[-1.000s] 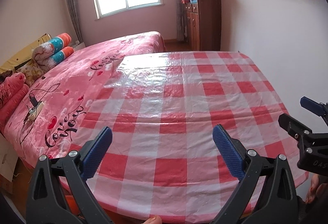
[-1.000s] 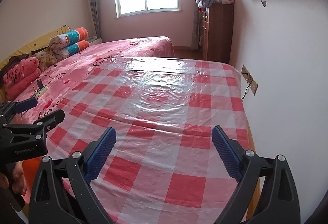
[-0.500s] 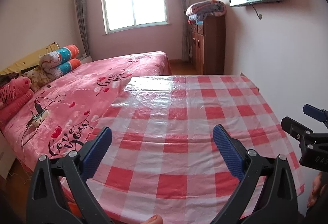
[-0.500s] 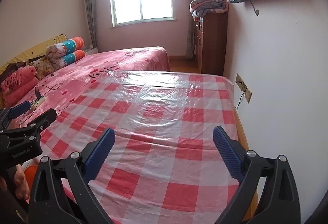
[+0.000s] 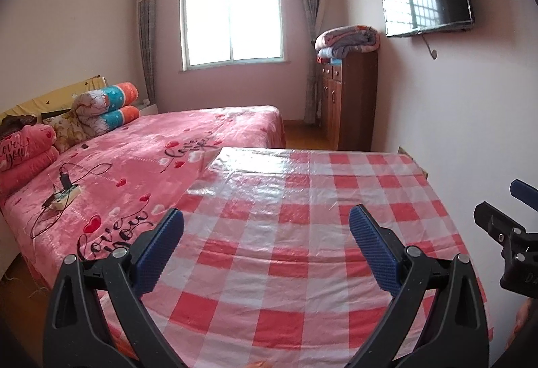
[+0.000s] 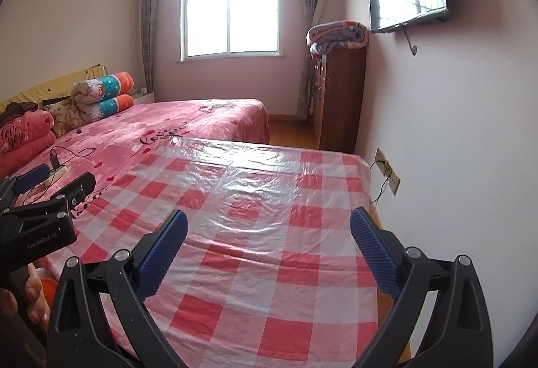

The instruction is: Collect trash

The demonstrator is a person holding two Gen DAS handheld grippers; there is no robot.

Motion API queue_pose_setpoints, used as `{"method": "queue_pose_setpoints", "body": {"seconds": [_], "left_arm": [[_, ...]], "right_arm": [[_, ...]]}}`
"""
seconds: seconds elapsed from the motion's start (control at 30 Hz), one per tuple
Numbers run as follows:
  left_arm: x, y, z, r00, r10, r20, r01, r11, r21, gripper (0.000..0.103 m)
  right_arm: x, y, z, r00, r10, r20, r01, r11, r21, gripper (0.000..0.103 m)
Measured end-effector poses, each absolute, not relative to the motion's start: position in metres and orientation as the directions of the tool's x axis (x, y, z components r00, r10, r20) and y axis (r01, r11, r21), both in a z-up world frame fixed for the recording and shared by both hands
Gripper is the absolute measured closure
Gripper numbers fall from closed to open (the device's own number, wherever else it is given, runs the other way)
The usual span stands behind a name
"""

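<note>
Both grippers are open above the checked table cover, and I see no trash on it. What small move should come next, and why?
Probably turn both cameras to search elsewhere. The left gripper and right gripper are open and hold nothing, and the checked cover shows no trash. The bed carries only bedding and a power strip.

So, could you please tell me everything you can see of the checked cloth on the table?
The checked cloth is a red, pink and white plaid sheet that looks like glossy plastic, with wrinkles and window glare near its far end. It lies flat over a table, hanging slightly over the near edge. Its left side meets the pink bedspread; its right side runs close to the wall. Nothing visibly rests on it, and both open grippers hover above its near end.
</note>
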State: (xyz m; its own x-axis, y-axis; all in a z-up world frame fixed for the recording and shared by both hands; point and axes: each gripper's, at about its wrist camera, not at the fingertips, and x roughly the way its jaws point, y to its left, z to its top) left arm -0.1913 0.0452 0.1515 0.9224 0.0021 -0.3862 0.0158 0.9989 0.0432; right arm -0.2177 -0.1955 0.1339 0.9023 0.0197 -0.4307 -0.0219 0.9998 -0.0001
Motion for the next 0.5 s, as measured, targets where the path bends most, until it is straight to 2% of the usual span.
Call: {"method": "queue_pose_setpoints", "body": {"seconds": [0.1, 0.2, 0.33, 0.5], "left_arm": [[-0.197, 0.042, 0.151, 0.944, -0.023, -0.329, 0.041, 0.998, 0.047, 0.004], [-0.2, 0.036, 0.149, 0.95, -0.034, -0.31, 0.058, 0.996, 0.067, 0.004], [-0.2, 0.032, 0.148, 0.951, -0.029, -0.309, 0.059, 0.994, 0.087, 0.004], [-0.195, 0.039, 0.146, 0.943, -0.039, -0.33, 0.054, 0.998, 0.037, 0.004]], "right_arm": [[-0.218, -0.195, 0.135, 0.908, 0.01, -0.42, -0.016, 1.0, -0.01, 0.007], [-0.218, -0.196, 0.135, 0.914, 0.004, -0.407, -0.01, 1.0, -0.012, 0.007], [-0.217, -0.196, 0.132, 0.917, -0.003, -0.398, -0.007, 1.0, -0.025, 0.007], [-0.218, -0.196, 0.128, 0.92, 0.0, -0.391, -0.013, 0.999, -0.031, 0.007]]}}
